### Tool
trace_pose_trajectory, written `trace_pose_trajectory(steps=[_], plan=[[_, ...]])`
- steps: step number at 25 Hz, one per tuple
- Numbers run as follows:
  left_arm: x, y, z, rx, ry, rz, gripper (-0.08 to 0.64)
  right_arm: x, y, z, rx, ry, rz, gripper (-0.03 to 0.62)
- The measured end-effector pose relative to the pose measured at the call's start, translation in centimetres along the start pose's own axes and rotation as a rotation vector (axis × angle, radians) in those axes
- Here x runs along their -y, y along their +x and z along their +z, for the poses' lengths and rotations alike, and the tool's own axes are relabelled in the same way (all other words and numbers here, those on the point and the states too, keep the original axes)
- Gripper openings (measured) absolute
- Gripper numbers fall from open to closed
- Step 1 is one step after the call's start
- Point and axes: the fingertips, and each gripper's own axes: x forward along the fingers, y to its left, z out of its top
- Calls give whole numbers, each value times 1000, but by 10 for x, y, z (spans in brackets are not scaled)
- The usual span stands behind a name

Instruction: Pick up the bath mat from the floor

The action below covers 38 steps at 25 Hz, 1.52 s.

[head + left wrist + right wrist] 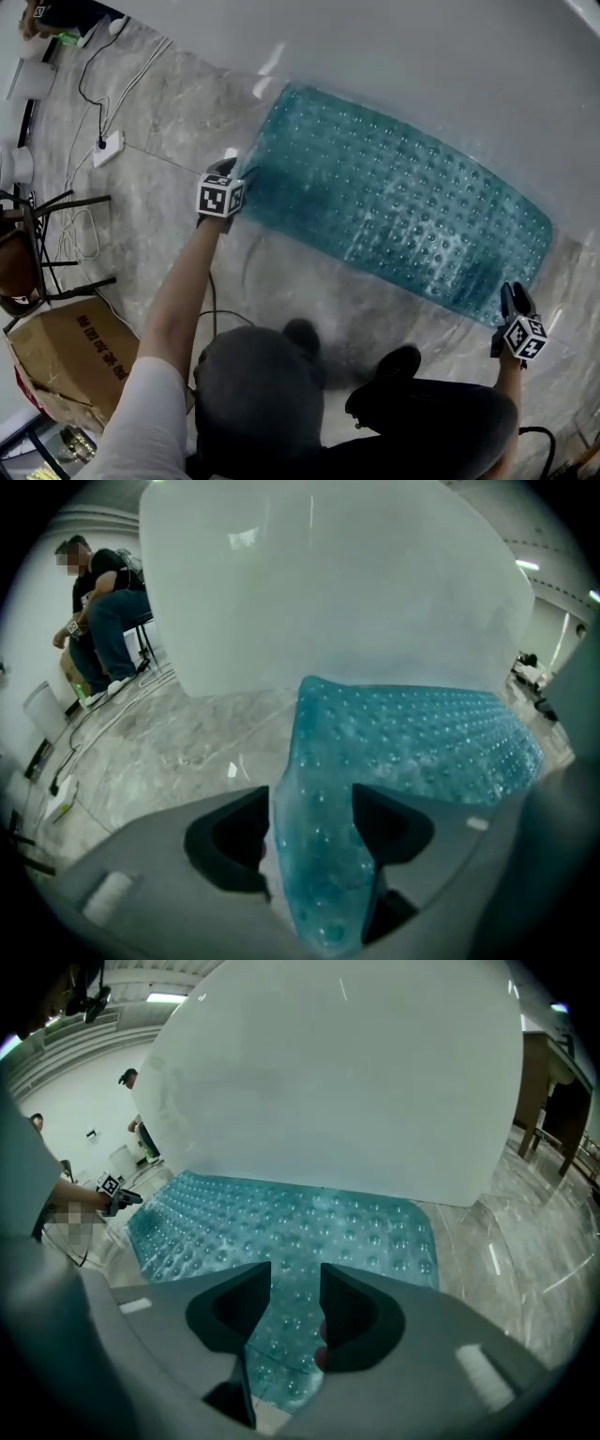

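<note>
1. The bath mat point(394, 211) lies flat on the floor point(169, 187). Its far long edge sits right up against the white wall point(422, 56), so we can only get at it from the near side and the ends.
2. Our left hand-held gripper point(311, 799) is released, jaws wide, with the mat's end corner sitting between them. We'd clench only once the rubber is deep between the pads.
3. Our right hand-held gripper point(295, 1274) is released too, jaws partway apart over the opposite end's edge. Same deal there.
4. Our guess is this bumpy mat clings to tile, so we'd peel both ends up evenly, no yanking.
</note>
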Motion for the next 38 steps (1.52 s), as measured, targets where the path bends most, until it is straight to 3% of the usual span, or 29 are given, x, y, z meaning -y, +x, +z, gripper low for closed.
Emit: trace_pose_trajectory(steps=[4,8,12,13,15,18,24,28,32,34,36,38], plan=[[-11,35,-11,-66,-83,-56,353,10,15,-20,-22,12,-19,172],[-9,53,-24,-133,-122,-101,370,18,14,-28,-8,26,-49,189],[-5,50,-25,-177,-130,-88,303,35,21,-34,-13,39,-63,209],[2,52,-24,-181,-128,-86,258,43,23,-36,-17,45,-67,217],[18,55,-22,-181,-110,-85,154,61,24,-38,-26,56,-78,229],[32,53,-20,-165,-52,-79,83,82,27,-45,-48,68,-104,246],[58,40,-7,-131,109,-16,46,133,36,-66,-120,82,-178,303],[74,33,-4,-116,135,-29,37,161,44,-76,-157,104,-207,373],[82,34,-4,-113,151,-33,35,168,54,-80,-181,139,-183,445],[88,37,-4,-108,157,-31,35,168,54,-80,-172,128,-180,435],[91,37,-5,-103,163,-29,37,164,53,-82,-168,109,-185,331],[93,35,-5,-93,156,-29,37,161,53,-84,-170,105,-183,297]])
